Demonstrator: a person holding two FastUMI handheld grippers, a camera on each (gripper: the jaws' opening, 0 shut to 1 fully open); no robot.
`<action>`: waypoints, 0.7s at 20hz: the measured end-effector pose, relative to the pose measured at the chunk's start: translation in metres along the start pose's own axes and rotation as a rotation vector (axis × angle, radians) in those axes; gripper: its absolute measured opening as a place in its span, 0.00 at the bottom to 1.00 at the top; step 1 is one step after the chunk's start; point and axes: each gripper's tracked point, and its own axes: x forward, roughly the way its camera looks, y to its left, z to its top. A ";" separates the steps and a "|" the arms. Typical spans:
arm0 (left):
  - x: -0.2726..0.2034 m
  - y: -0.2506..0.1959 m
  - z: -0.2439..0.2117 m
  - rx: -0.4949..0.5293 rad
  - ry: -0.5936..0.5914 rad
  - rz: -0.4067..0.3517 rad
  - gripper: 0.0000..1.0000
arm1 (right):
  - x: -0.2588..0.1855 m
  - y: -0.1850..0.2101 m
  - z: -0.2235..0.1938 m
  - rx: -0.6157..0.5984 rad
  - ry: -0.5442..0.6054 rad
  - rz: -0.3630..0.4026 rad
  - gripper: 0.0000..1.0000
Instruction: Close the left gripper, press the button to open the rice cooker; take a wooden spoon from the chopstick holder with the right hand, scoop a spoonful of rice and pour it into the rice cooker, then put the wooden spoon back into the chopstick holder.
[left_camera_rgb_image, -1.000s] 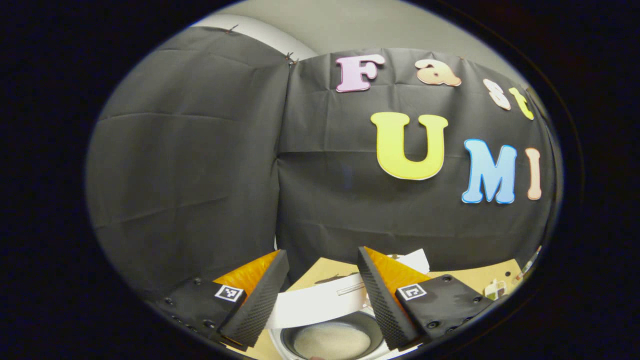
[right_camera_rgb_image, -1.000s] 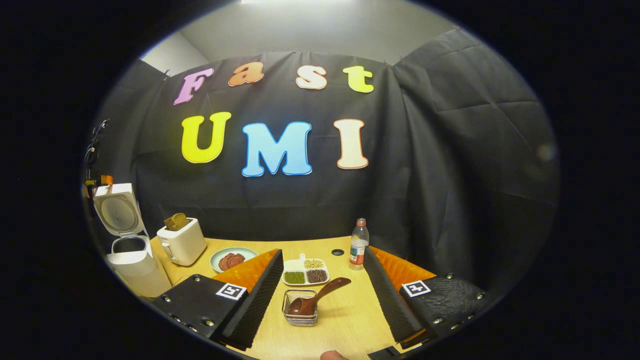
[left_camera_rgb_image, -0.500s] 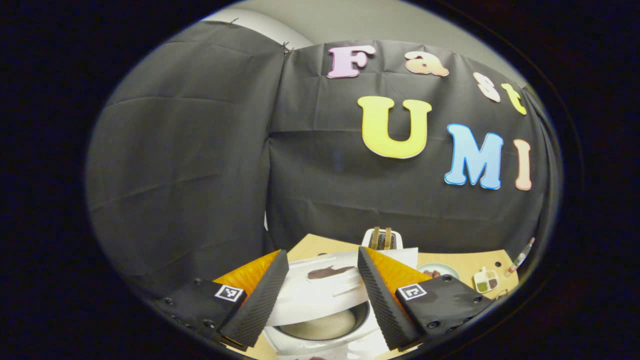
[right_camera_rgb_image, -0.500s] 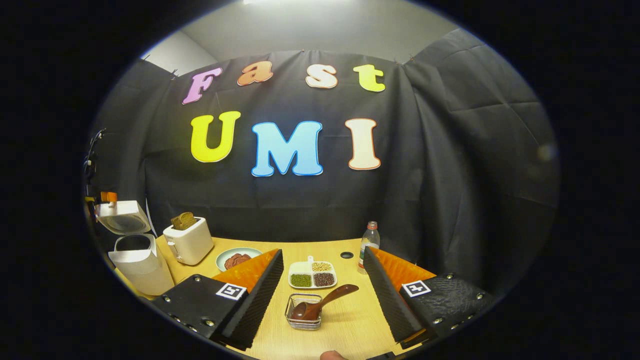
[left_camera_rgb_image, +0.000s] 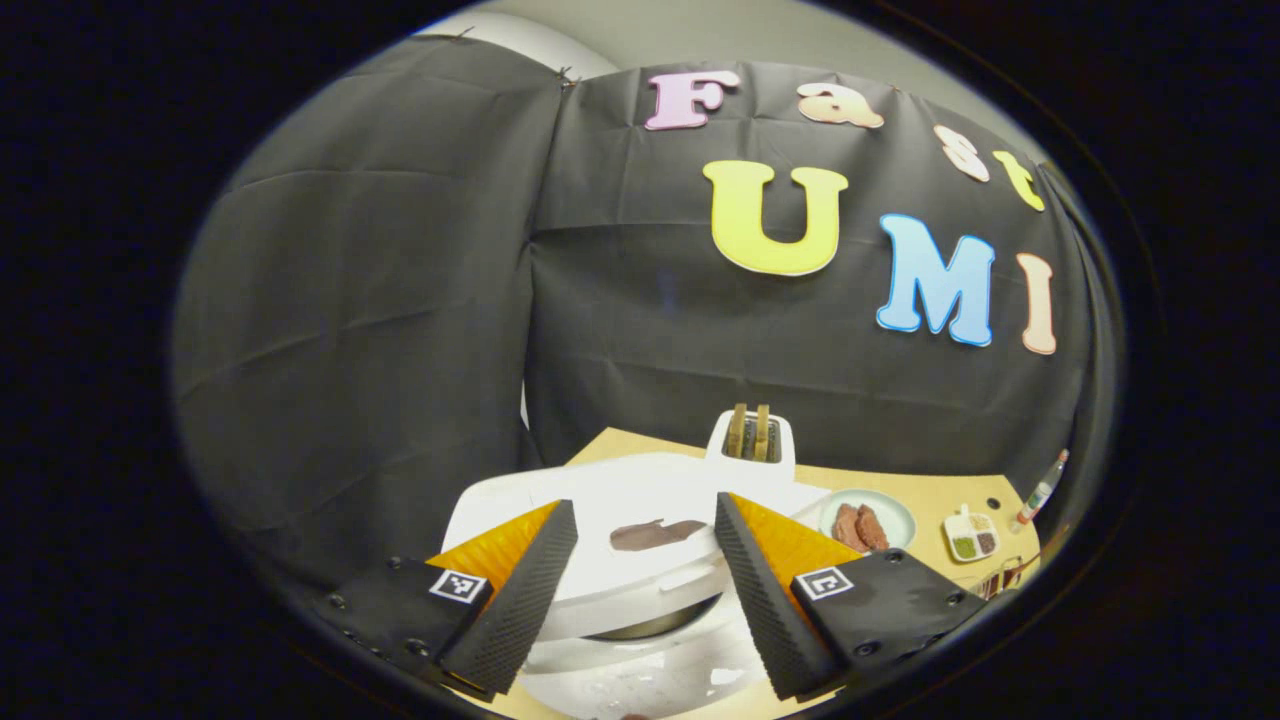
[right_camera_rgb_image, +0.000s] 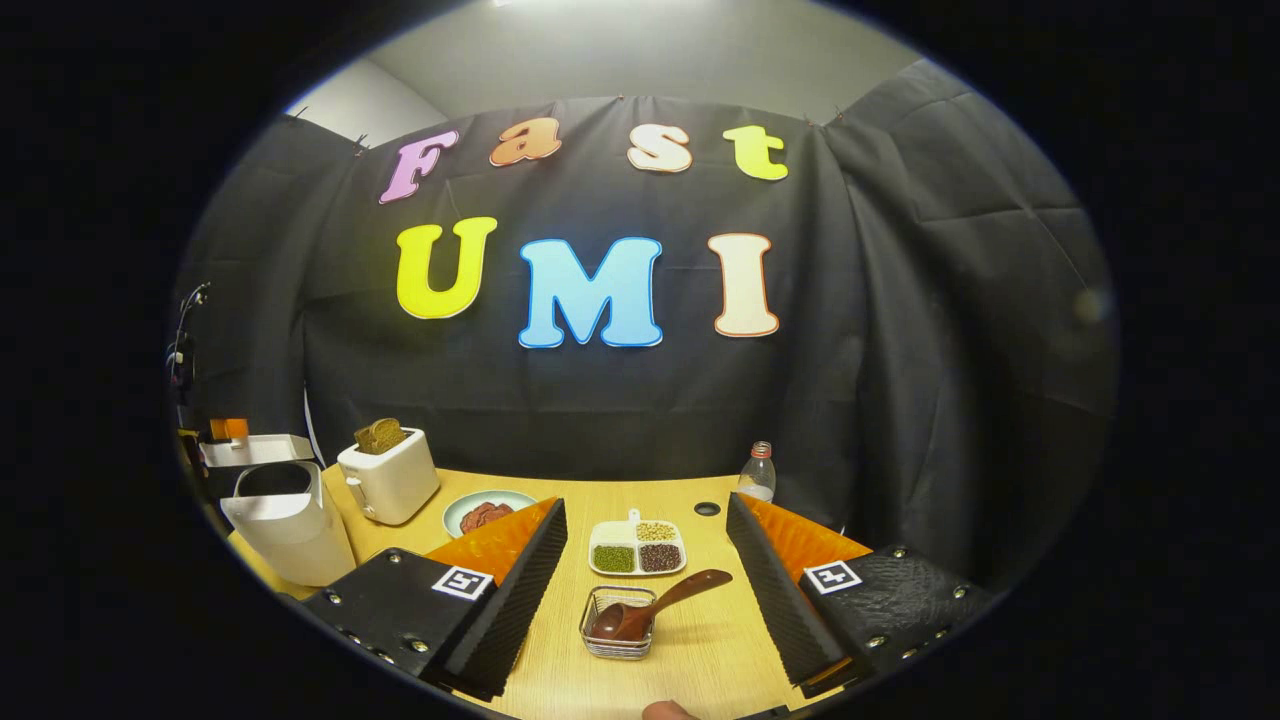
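Observation:
The white rice cooker lies just below my left gripper, which is open, one finger on each side of the lowered lid. A narrow dark gap remains between lid and pot rim. In the right gripper view the cooker stands at the table's left edge, lid nearly flat. The wooden spoon rests bowl-down in the wire chopstick holder, handle leaning right. My right gripper hangs open above and just short of the holder, holding nothing.
A white toaster with bread stands right of the cooker. Beside it are a plate of meat, a divided tray of beans and a plastic bottle. The wooden table shows bare wood around the holder.
The cooker lid has swung down from upright to almost shut, hiding the rice inside. The left gripper has tilted with it. The right gripper only drifted slightly; the spoon stays in the holder.

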 end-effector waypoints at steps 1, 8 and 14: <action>-0.001 -0.002 -0.005 0.001 0.009 0.000 0.96 | 0.000 0.001 0.001 0.001 0.000 0.002 0.98; 0.002 -0.006 -0.040 0.050 0.050 0.012 0.96 | -0.004 0.001 -0.007 0.003 0.014 0.004 0.98; 0.008 -0.008 -0.060 0.081 0.079 0.024 0.97 | -0.010 0.000 -0.012 0.000 0.022 -0.001 0.98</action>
